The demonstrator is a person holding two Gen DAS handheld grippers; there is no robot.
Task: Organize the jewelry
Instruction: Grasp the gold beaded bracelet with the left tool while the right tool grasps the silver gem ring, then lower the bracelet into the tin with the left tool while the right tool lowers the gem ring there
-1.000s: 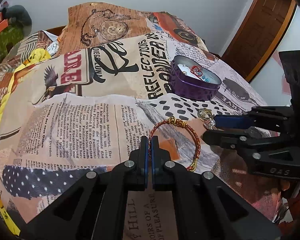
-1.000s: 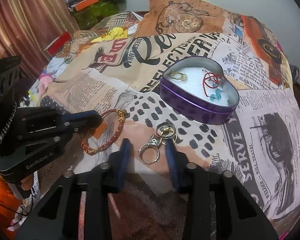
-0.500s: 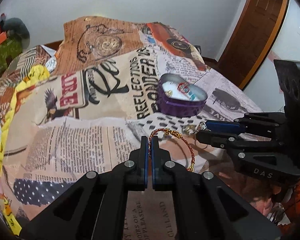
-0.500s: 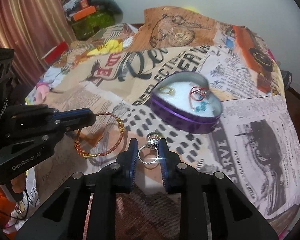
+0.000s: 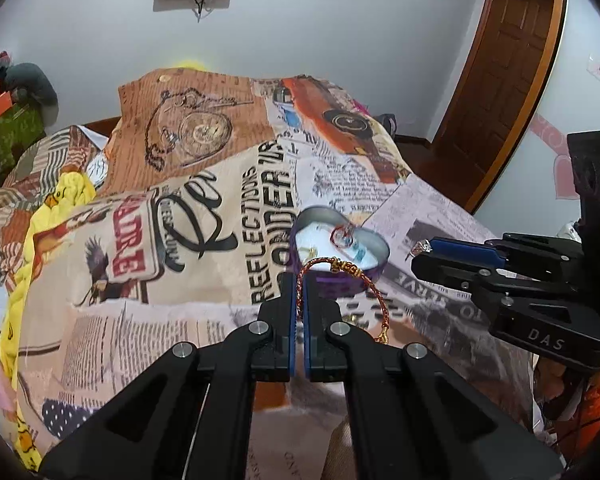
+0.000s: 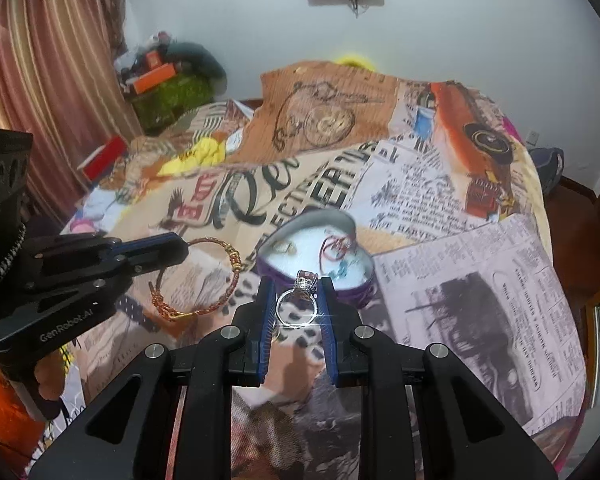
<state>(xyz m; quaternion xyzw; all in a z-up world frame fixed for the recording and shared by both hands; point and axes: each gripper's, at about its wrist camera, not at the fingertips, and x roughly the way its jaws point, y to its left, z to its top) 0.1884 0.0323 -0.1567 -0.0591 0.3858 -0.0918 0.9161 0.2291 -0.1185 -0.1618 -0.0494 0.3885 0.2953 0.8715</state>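
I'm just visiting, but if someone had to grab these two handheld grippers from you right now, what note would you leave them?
Left gripper: shut on the red-gold bracelet, held above the bedspread.
Right gripper: shut on the silver ring, fingers gripping its band.
Heart-shaped purple tin: open on the bedspread, just ahead of both grippers.
Done: a gold ring and a red cord piece with blue beads lie inside.
Left: drop the ring and bracelet into the tin.

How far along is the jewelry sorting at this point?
Done: a red cord piece and a small gold piece lie in the heart tin. In hand: left gripper holds the braided bracelet; right gripper holds the silver ring. Left: both still need placing in the tin.
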